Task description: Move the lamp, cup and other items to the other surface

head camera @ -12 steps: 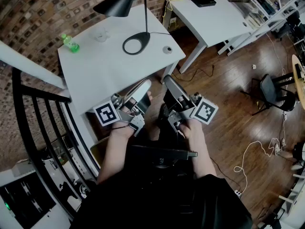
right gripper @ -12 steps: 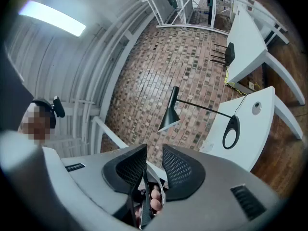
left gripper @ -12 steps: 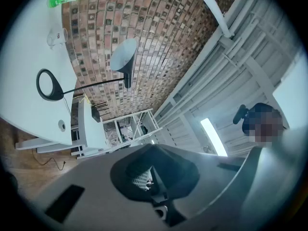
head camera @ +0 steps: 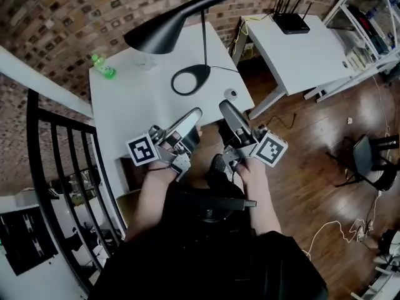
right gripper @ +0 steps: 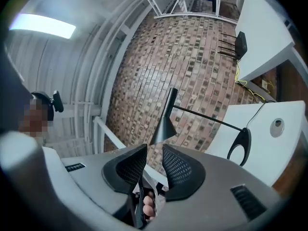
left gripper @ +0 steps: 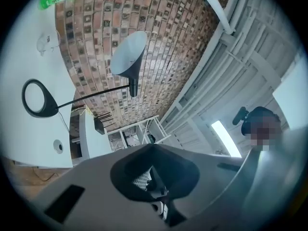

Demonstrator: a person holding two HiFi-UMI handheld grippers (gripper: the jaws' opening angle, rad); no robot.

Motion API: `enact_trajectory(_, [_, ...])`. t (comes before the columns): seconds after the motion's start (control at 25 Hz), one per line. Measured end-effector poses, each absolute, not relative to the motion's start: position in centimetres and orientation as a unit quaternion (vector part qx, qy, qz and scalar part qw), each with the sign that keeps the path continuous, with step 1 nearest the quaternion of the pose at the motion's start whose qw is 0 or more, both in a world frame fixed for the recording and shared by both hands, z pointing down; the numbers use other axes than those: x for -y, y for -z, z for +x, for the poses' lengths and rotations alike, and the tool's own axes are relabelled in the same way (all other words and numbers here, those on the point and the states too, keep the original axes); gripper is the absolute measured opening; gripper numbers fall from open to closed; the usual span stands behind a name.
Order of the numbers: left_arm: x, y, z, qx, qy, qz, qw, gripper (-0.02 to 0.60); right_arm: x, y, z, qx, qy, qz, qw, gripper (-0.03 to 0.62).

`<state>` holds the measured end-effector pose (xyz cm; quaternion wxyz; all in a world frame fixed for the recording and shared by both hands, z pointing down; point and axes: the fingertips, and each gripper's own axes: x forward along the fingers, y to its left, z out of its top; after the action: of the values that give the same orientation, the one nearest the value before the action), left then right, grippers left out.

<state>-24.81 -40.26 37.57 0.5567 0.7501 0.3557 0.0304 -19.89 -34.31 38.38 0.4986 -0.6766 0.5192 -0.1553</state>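
A black lamp (head camera: 159, 33) with a ring base stands on the white table (head camera: 134, 108). It also shows in the left gripper view as lamp (left gripper: 129, 57) and in the right gripper view as lamp (right gripper: 163, 124). Behind it are a clear cup (head camera: 145, 61) and a green bottle (head camera: 103, 67). A small round item (head camera: 231, 94) lies at the table's right front corner. My left gripper (head camera: 192, 115) hovers over the table's front edge, shut with nothing in it. My right gripper (head camera: 225, 107) sits just short of the round item, open and holding nothing.
A second white table (head camera: 306, 55) carrying a black router (head camera: 290, 22) stands to the right, across a gap of wooden floor. A black stair railing (head camera: 56, 161) runs along the left. Brick wall backs both tables. A cable trails from the lamp base.
The table and lamp have come closer in the head view. Both grippers now reach nearer the table's front edge and the round item. Neither has taken hold of anything.
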Motion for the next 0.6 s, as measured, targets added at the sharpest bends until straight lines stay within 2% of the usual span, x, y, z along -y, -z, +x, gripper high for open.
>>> enact_trajectory(0.24, [39.4, -37.1, -19.2, -0.329, -0.021, 0.768, 0.549, 0.005, 34.1, -37.8, -13.0, -0.533, 0.174, -0.648, 0.516, 0.117])
enact_trajectory(0.6, [37.6, -36.8, -13.6, -0.284, -0.009, 0.793, 0.540, 0.005, 32.1, -38.5, -7.1, -0.545, 0.207, -0.617, 0.529, 0.117])
